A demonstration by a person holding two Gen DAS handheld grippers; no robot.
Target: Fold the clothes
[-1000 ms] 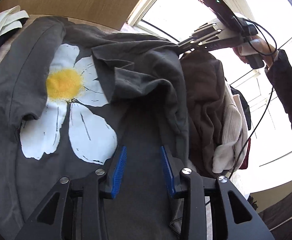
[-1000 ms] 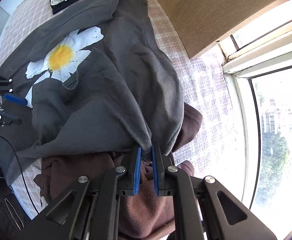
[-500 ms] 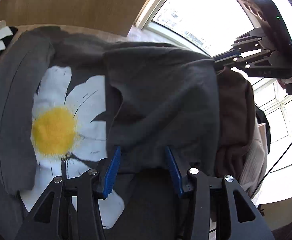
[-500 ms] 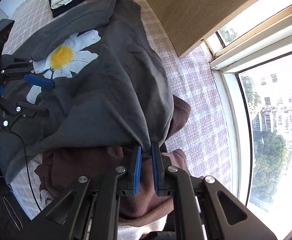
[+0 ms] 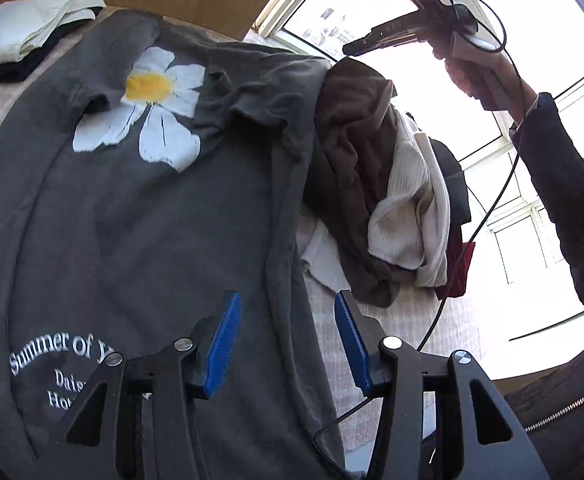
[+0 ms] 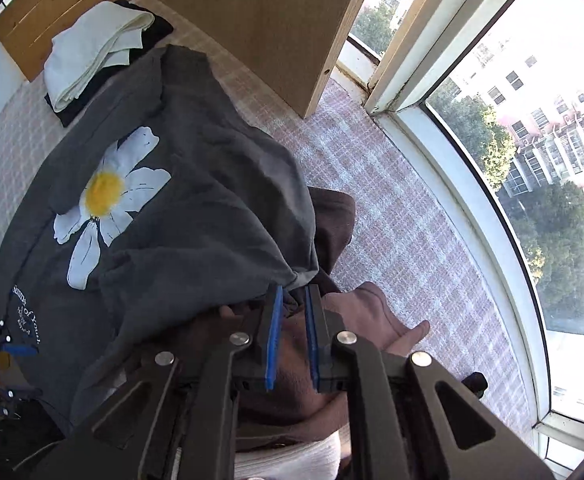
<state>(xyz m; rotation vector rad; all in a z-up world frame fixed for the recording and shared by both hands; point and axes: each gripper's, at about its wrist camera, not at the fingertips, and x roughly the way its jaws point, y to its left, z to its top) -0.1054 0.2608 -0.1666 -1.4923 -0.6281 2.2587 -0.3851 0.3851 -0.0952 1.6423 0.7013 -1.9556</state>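
At the far left a folded stack point(image 5: 32, 36), a cream piece on a black one, sits on the checked cloth point(image 6: 375, 184), so part of the job looks done. Right of it the grey daisy tee point(image 5: 140, 208) lies spread front-up over the middle of the cloth, flower toward the far end and white lettering at the near hem; its right side is bunched and rumpled, one sleeve turned partly in over the print, which reads as a first fold begun but not laid flat. The left gripper point(image 5: 288, 340) hovers over the tee's near right edge with its fingers spread apart and nothing between them. Further right a heap point(image 5: 375, 184) of brown, cream and dark clothes waits unfolded, touching the tee's right side. The right gripper point(image 6: 292, 334) hangs above that heap, its fingers slightly parted; the tee's bunched edge sits right at their tips, but I cannot tell whether any fabric is pinched. By my judgement, most of the folding remains.
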